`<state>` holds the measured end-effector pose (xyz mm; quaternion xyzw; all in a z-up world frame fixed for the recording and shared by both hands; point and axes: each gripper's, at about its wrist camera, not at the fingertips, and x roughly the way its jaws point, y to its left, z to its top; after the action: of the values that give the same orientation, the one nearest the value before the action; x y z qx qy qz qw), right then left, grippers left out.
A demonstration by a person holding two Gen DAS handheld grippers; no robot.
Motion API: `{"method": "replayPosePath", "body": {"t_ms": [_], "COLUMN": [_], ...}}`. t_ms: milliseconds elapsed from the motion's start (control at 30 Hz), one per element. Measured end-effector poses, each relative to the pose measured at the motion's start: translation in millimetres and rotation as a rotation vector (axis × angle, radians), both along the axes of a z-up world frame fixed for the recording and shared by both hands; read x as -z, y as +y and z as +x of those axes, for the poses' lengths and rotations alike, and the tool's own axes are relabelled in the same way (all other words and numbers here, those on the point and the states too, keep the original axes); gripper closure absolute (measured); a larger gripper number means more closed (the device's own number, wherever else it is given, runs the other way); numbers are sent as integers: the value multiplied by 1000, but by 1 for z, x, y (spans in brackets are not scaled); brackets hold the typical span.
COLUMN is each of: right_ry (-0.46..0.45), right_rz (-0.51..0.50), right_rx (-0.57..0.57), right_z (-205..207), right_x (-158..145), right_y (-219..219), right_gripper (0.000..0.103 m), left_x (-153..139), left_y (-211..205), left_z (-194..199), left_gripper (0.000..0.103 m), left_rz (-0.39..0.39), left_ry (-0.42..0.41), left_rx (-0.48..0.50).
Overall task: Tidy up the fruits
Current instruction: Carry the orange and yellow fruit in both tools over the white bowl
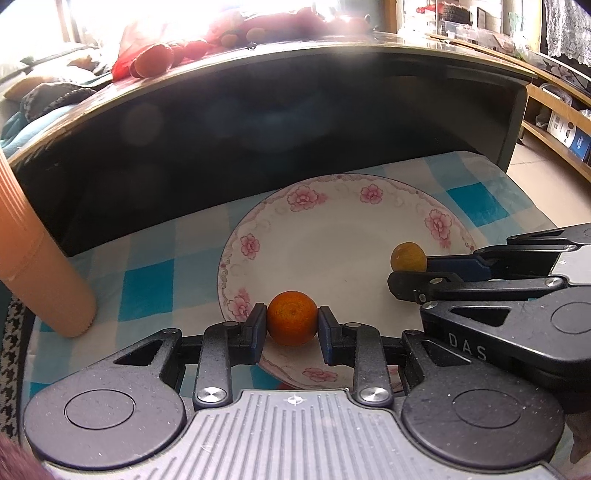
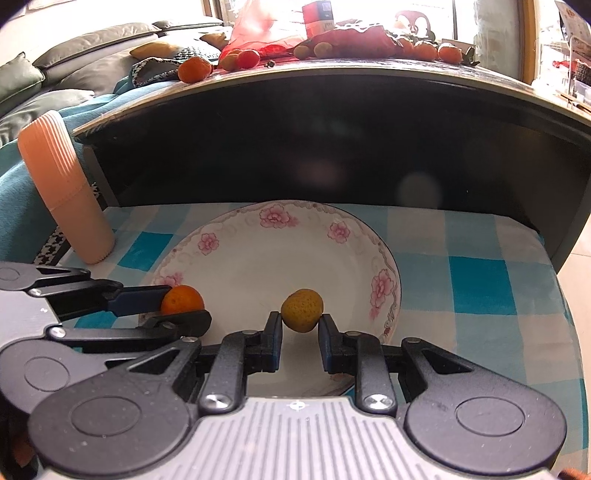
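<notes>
Your left hand-held gripper [image 1: 292,325] clamped the round orange tangerine [image 1: 291,323] over the floral white plate's [image 1: 332,236] near-left rim; your right hand-held gripper [image 2: 300,325] pinched the yellowish fruit [image 2: 302,310] just right of it.

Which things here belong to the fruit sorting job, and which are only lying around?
Belong to the job:
- small round orange fruit, in the left gripper
- small dull yellow fruit, in the right gripper
- white floral china plate
- loose fruits on the dark table top

Just lying about:
- ribbed peach plastic cup
- blue checked cloth
- red plastic bag
</notes>
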<state>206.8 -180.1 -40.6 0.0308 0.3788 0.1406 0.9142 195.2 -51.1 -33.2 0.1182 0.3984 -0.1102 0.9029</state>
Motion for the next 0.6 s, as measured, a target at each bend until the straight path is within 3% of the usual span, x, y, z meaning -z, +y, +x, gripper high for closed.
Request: {"method": "replayPosePath", "body": {"t_ms": [600], "right_ry": [-9], "right_rz": [-6], "right_rx": [1], "right_z": [0], "right_x": [3], "right_y": [-1], "right_gripper": [66], "left_x": [2], "left_y": [-1], "left_z": [3], "left_gripper": [67], "left_rz": [1], "left_ry": [-1], "left_rx": [3]}}
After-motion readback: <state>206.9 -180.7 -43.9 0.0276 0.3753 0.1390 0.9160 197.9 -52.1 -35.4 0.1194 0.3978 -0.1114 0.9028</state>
